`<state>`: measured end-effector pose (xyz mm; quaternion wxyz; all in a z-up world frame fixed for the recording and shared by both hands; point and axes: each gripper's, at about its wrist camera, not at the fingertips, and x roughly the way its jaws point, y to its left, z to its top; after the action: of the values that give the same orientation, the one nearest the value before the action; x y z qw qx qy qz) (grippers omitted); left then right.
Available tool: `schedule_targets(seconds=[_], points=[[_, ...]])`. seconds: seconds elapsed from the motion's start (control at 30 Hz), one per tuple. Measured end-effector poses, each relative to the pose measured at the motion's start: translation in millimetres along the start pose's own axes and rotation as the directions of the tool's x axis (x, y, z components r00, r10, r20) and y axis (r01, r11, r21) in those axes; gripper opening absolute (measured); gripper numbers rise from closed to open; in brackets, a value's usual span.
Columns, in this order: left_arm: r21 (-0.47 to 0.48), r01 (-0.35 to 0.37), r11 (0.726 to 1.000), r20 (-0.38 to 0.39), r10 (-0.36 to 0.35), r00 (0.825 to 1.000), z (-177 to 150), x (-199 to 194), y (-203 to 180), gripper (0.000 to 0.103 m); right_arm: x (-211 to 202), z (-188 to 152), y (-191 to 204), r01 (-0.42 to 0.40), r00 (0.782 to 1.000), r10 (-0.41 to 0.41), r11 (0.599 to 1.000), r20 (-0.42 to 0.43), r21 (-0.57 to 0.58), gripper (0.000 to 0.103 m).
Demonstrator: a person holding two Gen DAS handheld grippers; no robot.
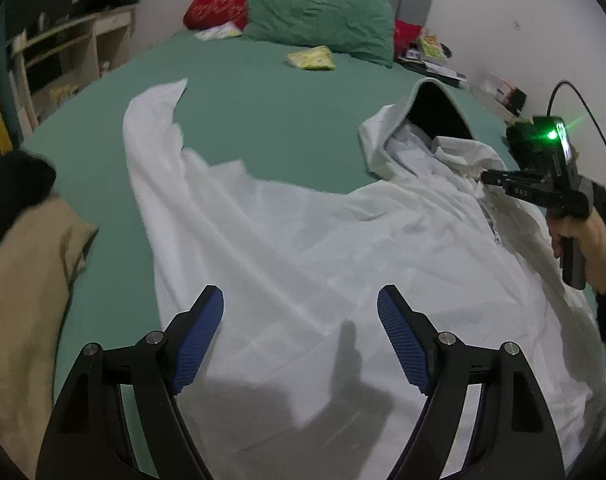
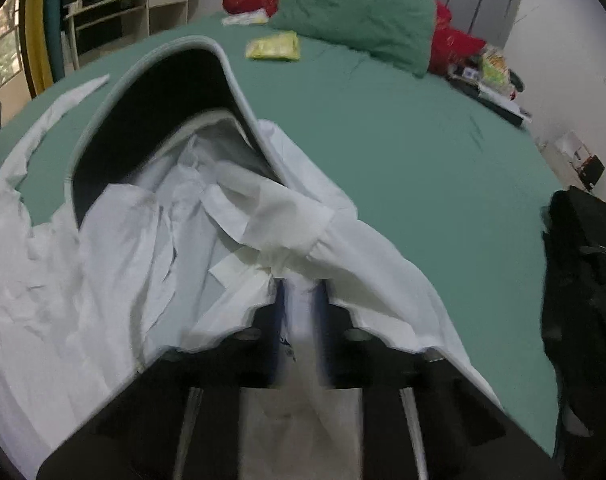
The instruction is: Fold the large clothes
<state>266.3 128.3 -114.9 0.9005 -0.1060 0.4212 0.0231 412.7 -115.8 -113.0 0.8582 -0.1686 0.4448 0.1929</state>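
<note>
A large white shirt [image 1: 303, 240] lies rumpled across the green bed [image 1: 263, 112], with one sleeve trailing to the far left. My left gripper [image 1: 301, 300] hovers open over the shirt's near part, its blue pads [image 1: 201, 336] wide apart with nothing between them. At the right, a hand holds my right gripper [image 1: 485, 176], shut on the shirt's edge near the collar. In the right wrist view the white cloth [image 2: 123, 240] drapes over the right gripper [image 2: 301, 284] and hides its fingertips. A raised fold of green sheet [image 2: 223, 72] arches over the collar end, dark underneath.
A green pillow [image 1: 319, 24] and a red pillow [image 1: 219, 0] lie at the headboard, with a yellow packet [image 1: 311, 58] in front. A tan garment [image 1: 23, 280] and a black cloth [image 1: 11, 184] sit at the left, a black garment [image 2: 583, 280] at the right edge, shelves [image 1: 63, 52] beyond.
</note>
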Motion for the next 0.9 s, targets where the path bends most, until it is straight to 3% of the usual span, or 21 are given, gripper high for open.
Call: schedule_targets(seconds=[0.23, 0.33, 0.5, 0.6, 0.7, 0.77, 0.8, 0.83, 0.9], points=[[-0.02, 0.03, 0.999, -0.002, -0.03, 1.0, 2, -12, 8, 0.083, -80, -2, 1, -0.037, 0.99, 0.032, 0.999, 0.138, 0.036, 0.003], [-0.01, 0.02, 1.0, 0.027, -0.02, 0.999, 5, -26, 8, 0.083, -122, -3, 20, -0.151, 0.973, 0.144, 0.988, 0.182, 0.028, 0.003], [-0.041, 0.032, 0.999, 0.047, -0.03, 0.998, 8, -43, 18, 0.083, -153, -21, 74, -0.385, 0.906, 0.379, 0.923, 0.189, -0.006, 0.003], [-0.03, 0.018, 0.999, 0.06, -0.016, 0.998, 7, -46, 22, 0.083, -146, -44, 107, -0.44, 0.89, 0.436, 0.898, 0.135, 0.001, 0.003], [-0.037, -0.003, 0.999, 0.028, 0.004, 1.0, 1, -37, 29, 0.083, -119, -68, 129, -0.415, 0.91, 0.415, 0.91, -0.019, 0.007, 0.004], [-0.064, 0.007, 0.998, 0.003, -0.007, 1.0, -3, -29, 36, 0.083, -91, -91, 139, -0.353, 0.919, 0.348, 0.936, -0.185, 0.007, 0.006], [-0.07, 0.01, 0.998, -0.011, -0.011, 1.0, -4, -27, 39, 0.083, -87, -101, 140, -0.334, 0.917, 0.329, 0.942, -0.224, 0.016, 0.008], [-0.077, 0.026, 0.997, -0.02, -0.028, 0.999, -5, -25, 41, 0.083, -91, -102, 139, -0.33, 0.924, 0.327, 0.944, -0.198, 0.016, 0.01], [-0.087, 0.047, 0.995, -0.022, -0.049, 0.999, -8, -21, 45, 0.083, -104, -98, 139, -0.29, 0.941, 0.284, 0.957, -0.181, -0.003, 0.036]])
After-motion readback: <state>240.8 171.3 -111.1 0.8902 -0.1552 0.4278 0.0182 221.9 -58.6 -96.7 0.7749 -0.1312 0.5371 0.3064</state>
